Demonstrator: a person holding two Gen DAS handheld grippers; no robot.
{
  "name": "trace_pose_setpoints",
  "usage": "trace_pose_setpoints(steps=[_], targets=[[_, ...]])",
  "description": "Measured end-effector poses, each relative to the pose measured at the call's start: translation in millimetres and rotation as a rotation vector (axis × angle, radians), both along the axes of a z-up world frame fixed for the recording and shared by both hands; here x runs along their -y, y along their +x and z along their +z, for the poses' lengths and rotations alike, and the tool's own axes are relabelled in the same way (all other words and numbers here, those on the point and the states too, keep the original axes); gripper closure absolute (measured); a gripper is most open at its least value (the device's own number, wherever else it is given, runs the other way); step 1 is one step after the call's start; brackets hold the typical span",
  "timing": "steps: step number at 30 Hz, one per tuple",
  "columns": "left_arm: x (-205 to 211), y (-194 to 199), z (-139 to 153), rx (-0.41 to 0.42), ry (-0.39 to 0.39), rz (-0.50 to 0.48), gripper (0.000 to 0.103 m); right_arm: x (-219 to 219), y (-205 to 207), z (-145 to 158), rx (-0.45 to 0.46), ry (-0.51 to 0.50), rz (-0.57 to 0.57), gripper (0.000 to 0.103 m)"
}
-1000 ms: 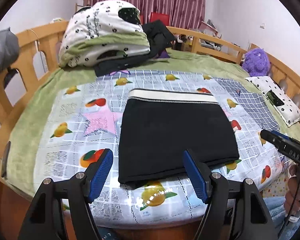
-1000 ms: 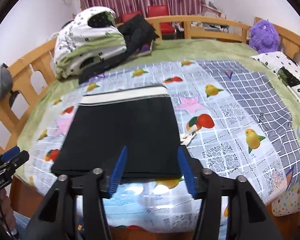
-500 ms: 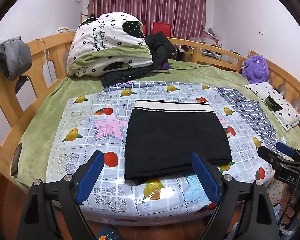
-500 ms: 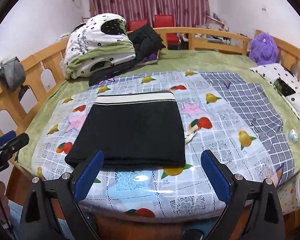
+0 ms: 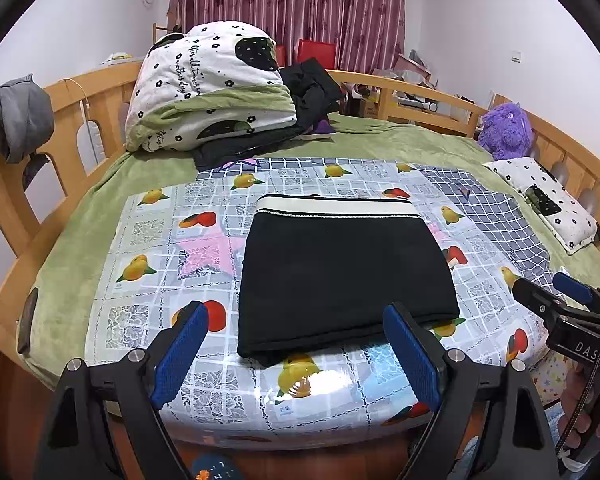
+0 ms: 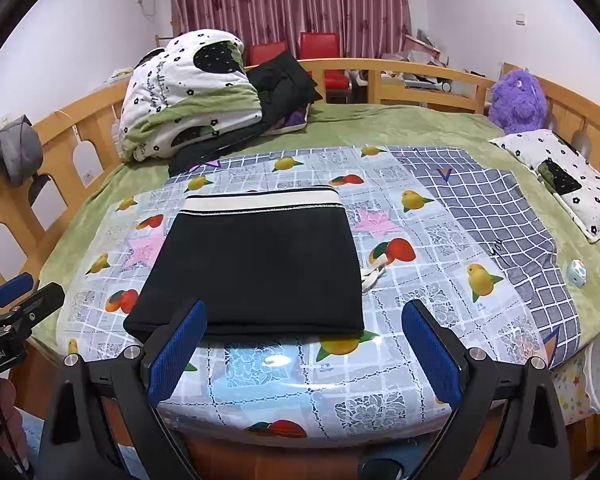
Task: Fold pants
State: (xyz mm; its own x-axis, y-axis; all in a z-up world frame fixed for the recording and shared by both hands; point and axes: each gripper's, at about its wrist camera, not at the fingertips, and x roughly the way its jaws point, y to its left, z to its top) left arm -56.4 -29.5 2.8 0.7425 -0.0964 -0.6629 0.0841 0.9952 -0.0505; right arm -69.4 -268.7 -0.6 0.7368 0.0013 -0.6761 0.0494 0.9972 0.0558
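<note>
Folded black pants (image 5: 344,264) lie flat on the fruit-print cover (image 5: 148,240); both grippers released and clear.

The pants form a compact rectangle in the middle of the cover, with the cream waistband (image 5: 336,205) at the far edge and the folded edge nearest the cameras. Left gripper (image 5: 296,356): blue pads spread wide, nothing between them, held off the near edge of the pants, no contact. Right gripper (image 6: 304,354): jaws equally wide, empty, also short of the pants. A rolled quilt (image 5: 212,88) and dark clothes (image 5: 312,88) sit on the green blanket (image 5: 388,140) behind; a purple plush toy (image 6: 518,96) sits far right by the wooden rail (image 6: 420,72).
</note>
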Motion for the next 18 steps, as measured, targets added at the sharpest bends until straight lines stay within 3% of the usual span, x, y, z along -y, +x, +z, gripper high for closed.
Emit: trace_pose_setpoints(steps=[18], targets=[[1.0,-0.5,2.7,0.004,-0.005,0.000,0.014,2.4,-1.7,0.6,0.005,-0.014,-0.019,0.006]])
